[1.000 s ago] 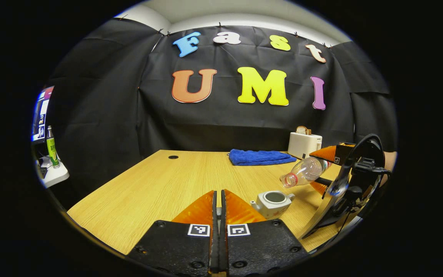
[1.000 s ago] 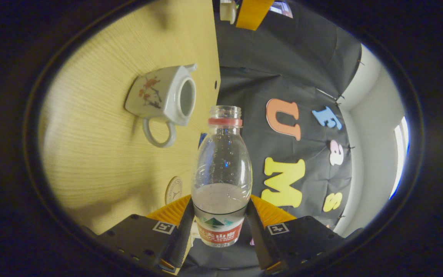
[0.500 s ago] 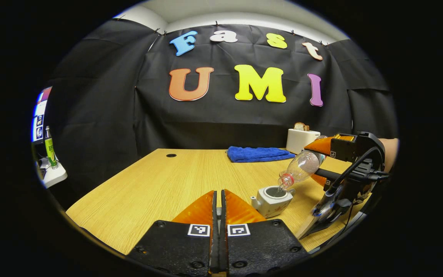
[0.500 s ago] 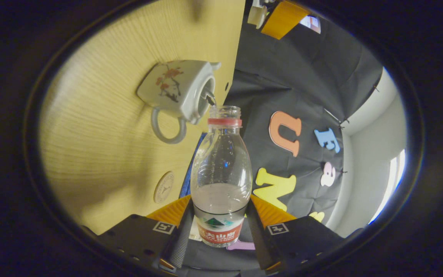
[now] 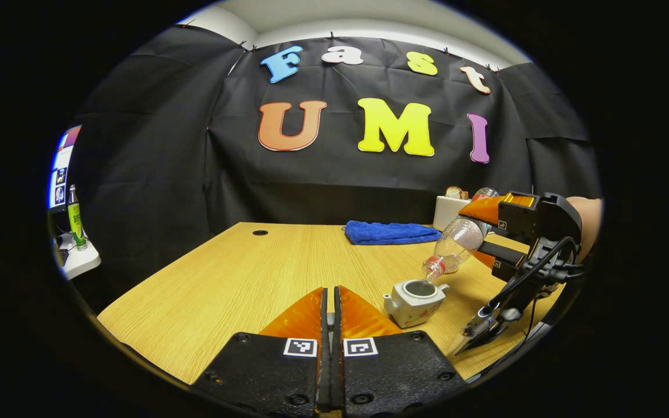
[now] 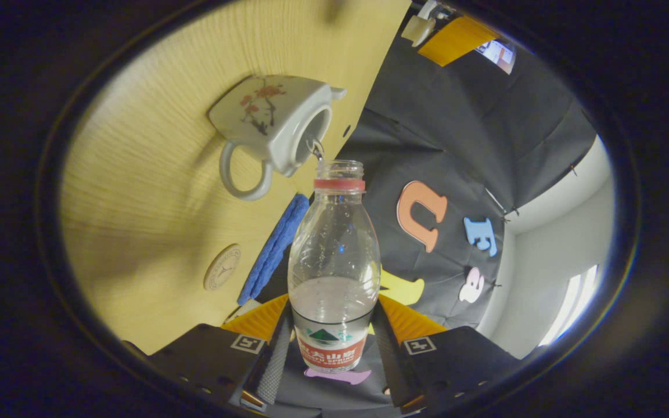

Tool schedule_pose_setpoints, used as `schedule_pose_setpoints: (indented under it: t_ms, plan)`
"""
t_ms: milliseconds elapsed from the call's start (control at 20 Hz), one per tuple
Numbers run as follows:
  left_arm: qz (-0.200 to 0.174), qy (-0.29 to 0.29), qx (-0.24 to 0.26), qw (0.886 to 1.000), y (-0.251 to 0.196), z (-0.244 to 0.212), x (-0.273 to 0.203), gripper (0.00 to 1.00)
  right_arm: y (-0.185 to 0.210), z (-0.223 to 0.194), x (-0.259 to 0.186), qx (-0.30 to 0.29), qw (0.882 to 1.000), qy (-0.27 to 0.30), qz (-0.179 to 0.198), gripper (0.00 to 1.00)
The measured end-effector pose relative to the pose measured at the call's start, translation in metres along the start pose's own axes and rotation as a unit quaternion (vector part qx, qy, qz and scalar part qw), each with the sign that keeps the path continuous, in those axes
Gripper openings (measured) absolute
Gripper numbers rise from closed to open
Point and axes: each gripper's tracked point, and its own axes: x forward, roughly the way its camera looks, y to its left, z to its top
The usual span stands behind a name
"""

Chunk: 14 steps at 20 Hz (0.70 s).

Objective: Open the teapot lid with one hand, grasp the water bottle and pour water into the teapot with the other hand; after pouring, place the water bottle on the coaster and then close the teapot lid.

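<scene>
Your wooden table [image 5: 241, 273] carried the open teapot [image 5: 413, 299] just right of the left gripper [image 5: 328, 302]. A blue towel [image 5: 389, 232] lay beyond it. A round coaster [image 6: 222, 267] sat left of the right gripper [image 6: 334, 331].

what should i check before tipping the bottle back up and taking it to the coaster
1. Grip: right gripper has both fingers pressing on the water bottle: ok.
2. Bottle mouth over the teapot opening, thin stream going in: ok.
3. Pour finished: water remains in the bottle; level inside the pot hidden: cannot tell.
4. Coaster bare on the table, beside the blue towel: ok.
5. Lid ready to close: left gripper shut, but the lid itself is not discernible: cannot tell.
</scene>
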Motion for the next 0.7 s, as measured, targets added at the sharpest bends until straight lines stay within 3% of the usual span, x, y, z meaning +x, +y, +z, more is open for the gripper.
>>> schedule_pose_setpoints:
  t_ms: [700]
  plan:
    - [-0.004, -0.001, -0.006, 1.000, -0.002, 0.001, -0.006, 0.02, -0.042, 0.008, 0.003, -0.098, 0.992, -0.024, -0.070, 0.72]
